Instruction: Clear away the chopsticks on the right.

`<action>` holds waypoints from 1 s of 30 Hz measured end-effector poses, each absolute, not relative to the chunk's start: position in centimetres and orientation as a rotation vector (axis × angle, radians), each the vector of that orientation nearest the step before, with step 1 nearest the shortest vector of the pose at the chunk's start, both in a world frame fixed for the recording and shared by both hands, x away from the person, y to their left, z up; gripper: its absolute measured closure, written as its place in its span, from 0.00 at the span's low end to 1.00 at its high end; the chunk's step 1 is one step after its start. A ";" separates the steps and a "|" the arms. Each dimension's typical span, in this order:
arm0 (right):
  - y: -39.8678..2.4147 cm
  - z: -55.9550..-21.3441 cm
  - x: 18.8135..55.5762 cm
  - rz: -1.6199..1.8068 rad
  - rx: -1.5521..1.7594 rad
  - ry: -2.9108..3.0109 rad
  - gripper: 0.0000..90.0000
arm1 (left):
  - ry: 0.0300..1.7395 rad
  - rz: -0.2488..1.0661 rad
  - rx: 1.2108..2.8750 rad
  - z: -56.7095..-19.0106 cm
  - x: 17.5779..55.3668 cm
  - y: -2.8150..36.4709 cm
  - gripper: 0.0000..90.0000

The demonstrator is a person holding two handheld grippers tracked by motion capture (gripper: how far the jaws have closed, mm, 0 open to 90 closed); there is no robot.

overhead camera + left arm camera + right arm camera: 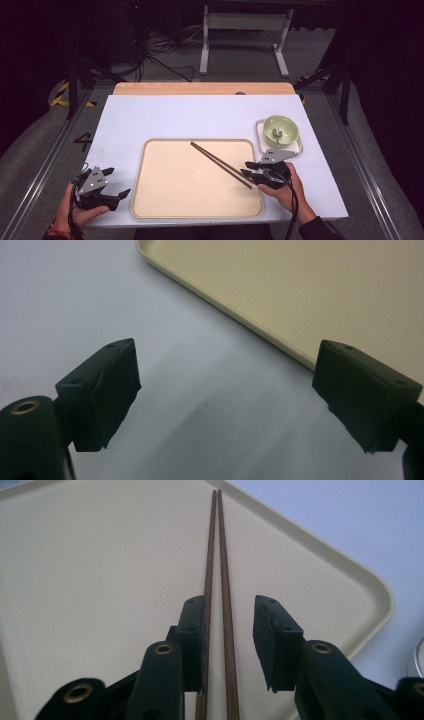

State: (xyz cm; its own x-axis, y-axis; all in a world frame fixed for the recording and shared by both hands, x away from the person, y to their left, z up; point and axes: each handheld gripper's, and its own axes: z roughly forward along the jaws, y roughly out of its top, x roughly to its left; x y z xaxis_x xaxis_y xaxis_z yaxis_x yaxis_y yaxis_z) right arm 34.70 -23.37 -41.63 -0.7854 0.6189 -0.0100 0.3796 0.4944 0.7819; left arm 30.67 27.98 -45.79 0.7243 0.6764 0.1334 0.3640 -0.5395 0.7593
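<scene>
A pair of dark brown chopsticks (220, 164) lies side by side on the beige tray (175, 190), slanting from its upper middle toward its right edge. My right gripper (246, 168) is at their near end, open, with both chopsticks (220, 555) running between its jaws. In the right gripper view the left pad sits against one stick and the right pad stands apart. My left gripper (118, 181) rests open and empty over the white tabletop, just left of the tray's front left corner. The left gripper view has the tray's rim (260, 332) crossing ahead of its wide-apart jaws.
A light green bowl (281, 131) with a small grey object inside stands on a small white tray (260, 132) at the table's right side, just behind my right gripper. The white table cover (175, 115) stretches behind the beige tray. A wooden strip (200, 88) edges the far side.
</scene>
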 end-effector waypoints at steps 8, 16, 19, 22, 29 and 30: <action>-20.5 -40.8 35.8 1.156 0.740 2.458 0.74 | 0.789 0.548 2.179 -45.8 30.8 28.3 0.14; -16.2 -40.0 38.8 1.123 0.658 2.496 0.69 | 0.783 0.548 2.202 -45.9 30.7 28.2 0.14; -14.2 -40.2 40.3 1.098 0.632 2.547 0.70 | 0.789 0.549 2.193 -45.9 30.6 28.3 0.14; -12.5 -40.7 41.6 1.082 0.611 2.589 0.73 | 0.791 0.547 2.178 -45.8 30.6 28.3 0.13; -10.1 -42.7 44.3 0.992 0.644 2.656 0.76 | 0.787 0.541 2.171 -45.7 30.6 28.2 0.13; -10.0 -42.8 44.5 0.992 0.658 2.657 0.76 | 0.783 0.540 2.173 -45.7 30.6 28.2 0.13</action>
State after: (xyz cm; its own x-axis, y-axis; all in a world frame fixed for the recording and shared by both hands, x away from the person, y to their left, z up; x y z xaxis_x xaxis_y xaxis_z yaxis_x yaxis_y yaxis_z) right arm 44.54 -9.96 -42.84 -0.8729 0.4847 -0.0560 0.3295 0.6703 0.6650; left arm 30.57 28.22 -45.75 0.7238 0.6778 0.1292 0.3608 -0.5315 0.7664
